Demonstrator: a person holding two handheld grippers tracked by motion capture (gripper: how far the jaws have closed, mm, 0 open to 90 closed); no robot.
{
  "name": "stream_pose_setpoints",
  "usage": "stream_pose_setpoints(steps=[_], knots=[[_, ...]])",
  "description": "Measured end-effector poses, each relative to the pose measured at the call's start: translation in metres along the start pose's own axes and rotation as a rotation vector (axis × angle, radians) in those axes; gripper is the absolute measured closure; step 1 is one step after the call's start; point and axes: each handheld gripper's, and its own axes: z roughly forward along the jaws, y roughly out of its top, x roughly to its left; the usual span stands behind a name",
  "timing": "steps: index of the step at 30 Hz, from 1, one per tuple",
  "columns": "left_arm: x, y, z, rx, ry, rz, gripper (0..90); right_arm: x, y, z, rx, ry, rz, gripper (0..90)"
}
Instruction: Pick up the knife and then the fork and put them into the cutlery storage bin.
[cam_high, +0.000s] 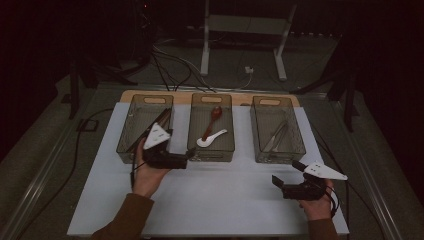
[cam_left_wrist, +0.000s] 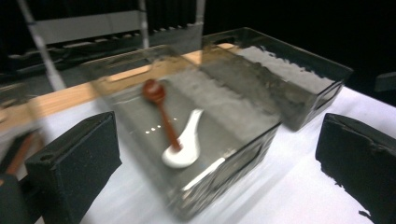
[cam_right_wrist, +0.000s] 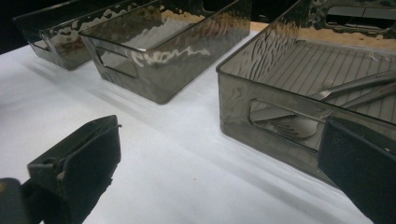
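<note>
Black pads of my left tool (cam_left_wrist: 219, 154) stand wide open, empty, before the middle bin (cam_left_wrist: 233, 154) — inside, a light, slippery white spoon (cam_left_wrist: 184, 142) under a brown spoon (cam_left_wrist: 161, 112); I'd pinch its handle.

Three bins (cam_high: 145, 102) side by side on the table (cam_high: 210, 200); two spoons (cam_high: 210, 139) in the middle one.

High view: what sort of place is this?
Probably a lab or recording workspace, not a kitchen: a white table with three bins of cutlery, loose cables on the floor, and a metal stand behind.
</note>
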Motion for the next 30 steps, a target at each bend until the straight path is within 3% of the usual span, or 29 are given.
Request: stream_pose_setpoints(steps=[6, 9, 15, 23, 30], knots=[[0.021, -0.031, -0.042, -0.015, 0.062, -0.001, 0.9, 0.000, -0.001, -0.002, -0.010, -0.009, -0.007, 0.0], [0.027, -0.045, -0.055, 0.005, 0.088, 0.005, 0.9, 0.002, -0.002, -0.004, -0.019, -0.007, -0.010, 0.0], [0.039, -0.067, -0.076, 0.000, 0.133, -0.034, 0.9, 0.003, -0.004, -0.006, -0.021, -0.012, -0.015, 0.0], [0.047, -0.083, -0.087, -0.010, 0.171, -0.074, 0.9, 0.003, -0.007, -0.006, -0.019, -0.025, -0.021, 0.0], [0.050, -0.086, -0.091, -0.030, 0.180, -0.095, 0.9, 0.004, -0.007, -0.007, -0.026, -0.032, -0.028, 0.0]])
